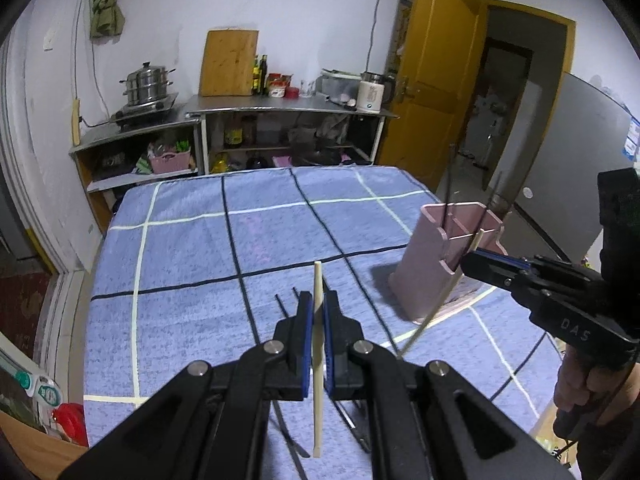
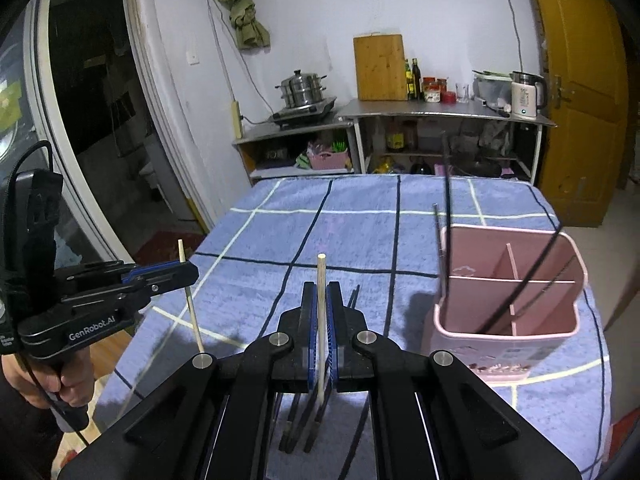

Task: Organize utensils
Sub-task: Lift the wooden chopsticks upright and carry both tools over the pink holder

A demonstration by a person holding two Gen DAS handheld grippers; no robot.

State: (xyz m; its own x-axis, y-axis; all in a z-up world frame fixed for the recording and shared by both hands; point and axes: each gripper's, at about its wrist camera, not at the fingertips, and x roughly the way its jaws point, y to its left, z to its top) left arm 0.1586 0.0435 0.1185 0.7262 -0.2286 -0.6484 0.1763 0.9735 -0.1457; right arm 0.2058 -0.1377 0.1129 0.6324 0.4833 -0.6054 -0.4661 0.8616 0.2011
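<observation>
Two grippers, each clamped on one pale wooden chopstick.

Left gripper (image 1: 316,312): blue pads pinch its chopstick (image 1: 317,344) about a third of the way down from the top end. The stick stands near upright across the fingers, one end above them, the other hanging below, clear of the cloth. From the right wrist view the same gripper (image 2: 192,272) sits off to the left, with its chopstick (image 2: 191,300) tilted slightly, top end leaning left.

Right gripper (image 2: 322,304): jaws clenched on the second chopstick (image 2: 321,320), also near upright. Its lower end is lost behind the gripper body. In the left wrist view this gripper (image 1: 466,260) is right beside the pink holder (image 1: 436,276), with its stick (image 1: 440,300) slanting down to the left across the front of the holder.

One pink utensil holder, divided into three compartments, on the blue checked tablecloth (image 2: 360,232) at the right. Thin black chopsticks (image 2: 448,216) lean inside it; I count three, maybe four, hard to separate. Which compartment each sits in I can't tell.

More dark chopsticks (image 2: 298,420) lie on the cloth below the right gripper, mostly hidden by its frame. Count unclear, at least three.

One hand (image 2: 60,384) is visible on the left grip, one hand (image 1: 576,392) on the right grip, both cut off at the frame edge.
</observation>
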